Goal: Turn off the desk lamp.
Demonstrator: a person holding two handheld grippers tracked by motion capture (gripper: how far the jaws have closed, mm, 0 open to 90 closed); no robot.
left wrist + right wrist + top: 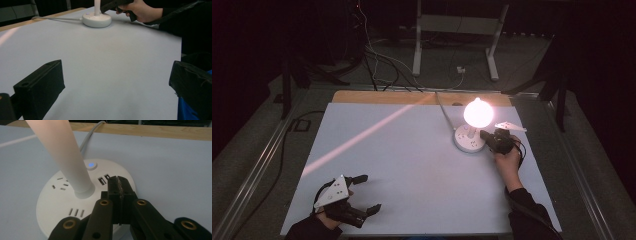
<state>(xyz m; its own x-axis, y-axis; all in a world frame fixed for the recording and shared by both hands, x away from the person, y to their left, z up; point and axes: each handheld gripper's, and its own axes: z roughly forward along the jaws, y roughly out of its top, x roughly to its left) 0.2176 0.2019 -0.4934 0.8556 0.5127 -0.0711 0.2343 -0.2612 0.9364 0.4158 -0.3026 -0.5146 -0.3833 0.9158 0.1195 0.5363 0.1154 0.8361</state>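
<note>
Lit bulb point(478, 112) upright on round socket base point(468, 138), right gripper point(119, 185) pressed closed over base, left gripper point(371, 192) spread wide

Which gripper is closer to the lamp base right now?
Right. The right gripper sits shut at the lamp base; the left gripper rests open at the table's near corner, far away.
</note>
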